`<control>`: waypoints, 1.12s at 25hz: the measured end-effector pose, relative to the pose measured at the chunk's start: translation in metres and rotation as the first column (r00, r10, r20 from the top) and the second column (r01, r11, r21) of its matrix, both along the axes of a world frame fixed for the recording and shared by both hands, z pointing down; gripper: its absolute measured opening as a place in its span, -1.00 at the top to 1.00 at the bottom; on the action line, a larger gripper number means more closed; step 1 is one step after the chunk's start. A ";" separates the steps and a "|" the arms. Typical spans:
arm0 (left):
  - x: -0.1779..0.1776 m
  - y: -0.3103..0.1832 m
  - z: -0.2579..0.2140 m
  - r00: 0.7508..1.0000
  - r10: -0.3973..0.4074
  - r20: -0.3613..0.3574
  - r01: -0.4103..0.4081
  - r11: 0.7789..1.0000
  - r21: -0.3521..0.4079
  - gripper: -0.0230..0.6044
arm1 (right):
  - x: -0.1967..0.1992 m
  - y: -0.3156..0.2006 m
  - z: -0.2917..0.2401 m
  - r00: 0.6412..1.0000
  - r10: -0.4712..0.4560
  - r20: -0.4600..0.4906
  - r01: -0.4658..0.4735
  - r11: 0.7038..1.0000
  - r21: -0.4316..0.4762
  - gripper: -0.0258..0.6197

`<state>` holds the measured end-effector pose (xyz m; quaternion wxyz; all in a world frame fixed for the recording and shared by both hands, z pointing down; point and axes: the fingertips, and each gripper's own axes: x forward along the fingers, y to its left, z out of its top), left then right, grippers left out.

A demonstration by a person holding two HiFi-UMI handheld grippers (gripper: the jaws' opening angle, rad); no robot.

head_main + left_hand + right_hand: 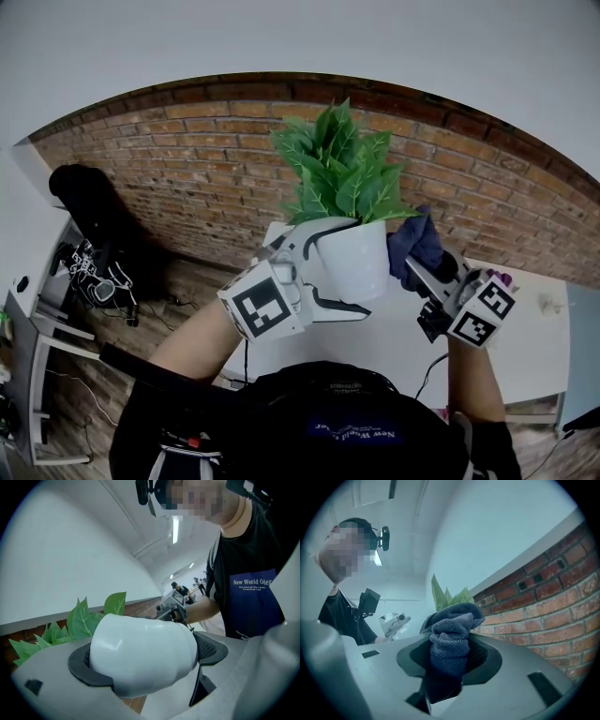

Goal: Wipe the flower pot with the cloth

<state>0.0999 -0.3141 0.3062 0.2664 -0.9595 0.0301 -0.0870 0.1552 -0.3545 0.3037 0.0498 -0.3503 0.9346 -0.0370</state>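
A white flower pot (358,259) with a green leafy plant (339,169) is held up in the air, clamped in my left gripper (323,272). In the left gripper view the pot (143,653) lies on its side between the dark pads (211,648), with leaves (79,620) at the left. My right gripper (424,267) is shut on a dark blue cloth (415,242), which touches the pot's right side. The bunched cloth (451,641) fills the jaws in the right gripper view, with leaves (445,596) behind it.
A white table (525,328) lies below the pot in front of a red brick wall (187,159). A black chair and equipment (94,253) stand at the left on the wooden floor. The person's dark shirt (328,422) fills the bottom of the head view.
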 end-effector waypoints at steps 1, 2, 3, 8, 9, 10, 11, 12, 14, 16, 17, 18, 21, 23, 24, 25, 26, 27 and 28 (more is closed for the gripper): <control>-0.001 -0.003 0.004 1.000 -0.011 0.022 0.011 1.000 0.003 -0.82 | -0.002 0.002 -0.006 0.999 0.010 -0.032 -0.009 0.999 0.032 0.52; -0.001 -0.006 0.009 0.999 -0.019 0.044 0.019 1.000 0.008 -0.82 | -0.007 0.005 -0.012 0.997 0.020 -0.077 -0.015 0.997 0.072 0.52; 0.000 -0.008 0.013 0.998 -0.026 0.063 0.025 1.000 0.014 -0.82 | -0.014 0.008 -0.017 0.990 0.035 -0.134 -0.019 0.993 0.119 0.52; 0.011 -0.016 0.032 0.986 -0.075 0.147 0.071 0.997 0.029 -0.81 | -0.050 0.025 -0.030 0.911 0.130 -0.391 0.013 0.939 0.342 0.52; 0.014 -0.017 0.036 0.982 -0.085 0.168 0.080 0.996 0.037 -0.82 | -0.059 0.029 -0.027 0.878 0.146 -0.456 0.036 0.930 0.366 0.52; 0.016 -0.018 0.041 0.977 -0.094 0.190 0.087 0.995 0.047 -0.81 | -0.067 0.032 -0.021 0.832 0.165 -0.530 0.059 0.923 0.380 0.52; 0.018 -0.019 0.044 0.973 -0.101 0.210 0.091 0.994 0.055 -0.81 | -0.077 0.034 -0.014 0.784 0.184 -0.593 0.084 0.915 0.395 0.52; 0.019 -0.019 0.047 0.969 -0.103 0.223 0.092 0.994 0.060 -0.81 | -0.086 0.037 -0.010 0.745 0.199 -0.636 0.115 0.902 0.417 0.52; 0.019 -0.021 0.048 0.969 -0.103 0.224 0.092 0.994 0.057 -0.81 | -0.100 0.041 -0.008 0.706 0.212 -0.676 0.176 0.871 0.458 0.52; 0.015 -0.026 0.045 0.973 -0.114 0.202 0.106 0.993 0.048 -0.81 | -0.102 0.044 -0.006 0.702 0.194 -0.686 0.209 0.864 0.459 0.52; 0.012 -0.029 0.042 0.974 -0.124 0.190 0.118 0.992 0.045 -0.81 | -0.099 0.046 -0.004 0.704 0.181 -0.686 0.213 0.868 0.448 0.52; 0.010 -0.033 0.039 0.974 -0.137 0.180 0.131 0.990 0.045 -0.81 | -0.096 0.046 -0.001 0.706 0.170 -0.687 0.215 0.873 0.437 0.52; 0.003 -0.039 0.032 0.973 -0.165 0.158 0.158 0.986 0.055 -0.81 | -0.085 0.047 0.003 0.717 0.150 -0.681 0.216 0.881 0.421 0.52; 0.001 -0.038 0.029 0.975 -0.163 0.150 0.156 0.986 0.060 -0.80 | -0.078 0.046 0.001 0.754 0.124 -0.645 0.198 0.893 0.403 0.52; 0.002 -0.036 0.029 0.976 -0.157 0.153 0.148 0.987 0.066 -0.80 | -0.076 0.044 -0.002 0.772 0.115 -0.626 0.182 0.902 0.391 0.52; 0.002 -0.033 0.029 0.976 -0.149 0.160 0.138 0.988 0.075 -0.80 | -0.074 0.042 -0.004 0.782 0.116 -0.612 0.165 0.909 0.383 0.52; 0.003 -0.030 0.031 0.975 -0.139 0.172 0.126 0.988 0.086 -0.80 | -0.074 0.039 -0.008 0.785 0.126 -0.606 0.149 0.912 0.382 0.52; 0.005 -0.027 0.033 0.975 -0.127 0.183 0.111 0.989 0.096 -0.80 | -0.075 0.037 -0.012 0.787 0.139 -0.601 0.136 0.911 0.389 0.52; 0.006 -0.024 0.034 0.975 -0.115 0.190 0.097 0.990 0.102 -0.80 | -0.075 0.034 -0.017 0.792 0.152 -0.592 0.123 0.909 0.398 0.52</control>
